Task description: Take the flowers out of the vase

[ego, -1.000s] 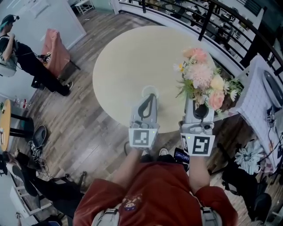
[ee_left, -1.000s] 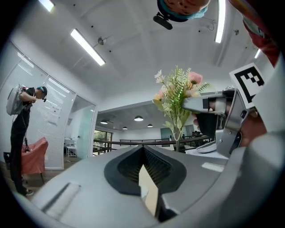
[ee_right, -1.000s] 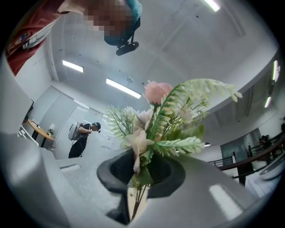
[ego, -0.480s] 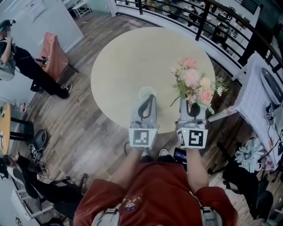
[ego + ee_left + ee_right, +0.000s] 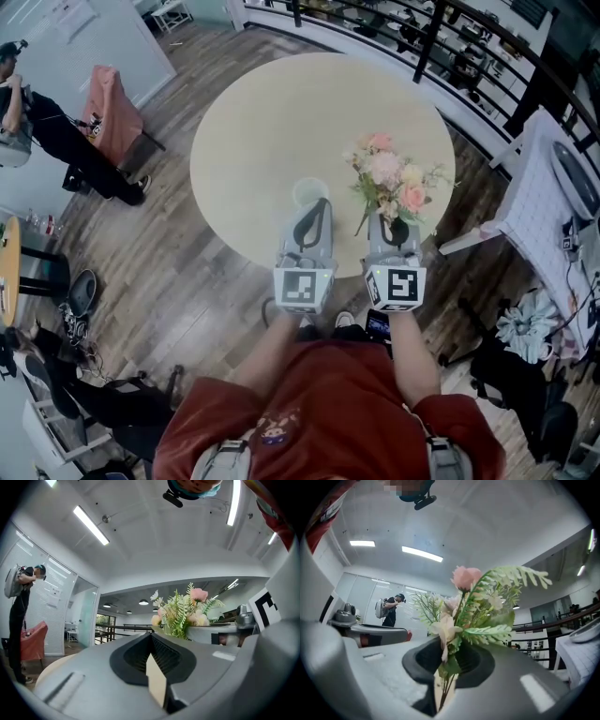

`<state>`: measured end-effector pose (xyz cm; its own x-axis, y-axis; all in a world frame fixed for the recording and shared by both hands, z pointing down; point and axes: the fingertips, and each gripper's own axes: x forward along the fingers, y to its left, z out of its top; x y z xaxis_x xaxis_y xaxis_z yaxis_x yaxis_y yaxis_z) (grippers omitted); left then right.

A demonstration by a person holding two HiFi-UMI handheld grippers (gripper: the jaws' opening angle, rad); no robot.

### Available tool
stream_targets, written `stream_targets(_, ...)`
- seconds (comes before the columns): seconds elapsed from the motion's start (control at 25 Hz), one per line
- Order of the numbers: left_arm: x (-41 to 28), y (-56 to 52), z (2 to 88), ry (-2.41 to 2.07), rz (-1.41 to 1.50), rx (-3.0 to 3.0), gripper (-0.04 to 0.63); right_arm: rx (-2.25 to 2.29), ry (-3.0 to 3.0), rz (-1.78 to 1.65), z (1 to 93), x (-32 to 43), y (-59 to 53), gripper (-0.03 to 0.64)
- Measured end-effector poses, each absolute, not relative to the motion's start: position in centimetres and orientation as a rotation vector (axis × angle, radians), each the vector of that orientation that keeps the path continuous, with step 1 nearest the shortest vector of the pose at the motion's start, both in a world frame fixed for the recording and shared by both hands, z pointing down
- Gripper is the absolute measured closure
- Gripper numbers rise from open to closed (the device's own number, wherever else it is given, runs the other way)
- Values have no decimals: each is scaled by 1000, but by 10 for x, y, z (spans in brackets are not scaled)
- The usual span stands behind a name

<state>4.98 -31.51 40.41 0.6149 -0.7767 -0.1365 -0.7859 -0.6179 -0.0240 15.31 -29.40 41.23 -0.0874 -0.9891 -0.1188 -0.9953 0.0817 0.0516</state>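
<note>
A bunch of pink, cream and white flowers with green fern stands up out of my right gripper, which is shut on the stems over the near right part of the round beige table. In the right gripper view the stems run down between the jaws and the flowers fill the middle. A clear glass vase stands on the table, free of the flowers. My left gripper has its jaws nearly together at the vase's near rim. The left gripper view shows the flowers off to the right.
A person with a backpack stands at the far left beside a pink-draped chair. A black railing runs behind the table. A white gridded cloth lies to the right, with wooden floor around.
My right gripper has come down with the flowers, which now look smaller and sit closer to the table. The left gripper and the vase have kept their place.
</note>
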Motion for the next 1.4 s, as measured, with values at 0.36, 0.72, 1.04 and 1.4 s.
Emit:
stream_targets(0.36, 49, -314, 407, 1344, 180, -2726, 591, -2118, 2293, 95, 431, 150, -296, 565)
stream_targets(0.72, 44, -314, 407, 1354, 188, -2718, 591, -2114, 2311, 117, 428, 144, -297, 568)
stream_targets(1.04, 43, -315, 406, 1363, 217, -2726, 591, -2113, 2321, 133, 428, 142, -298, 568)
stream_targets(1.4, 42, -314, 403, 1348, 228, -2722, 591, -2110, 2317, 139, 425, 141, -298, 568)
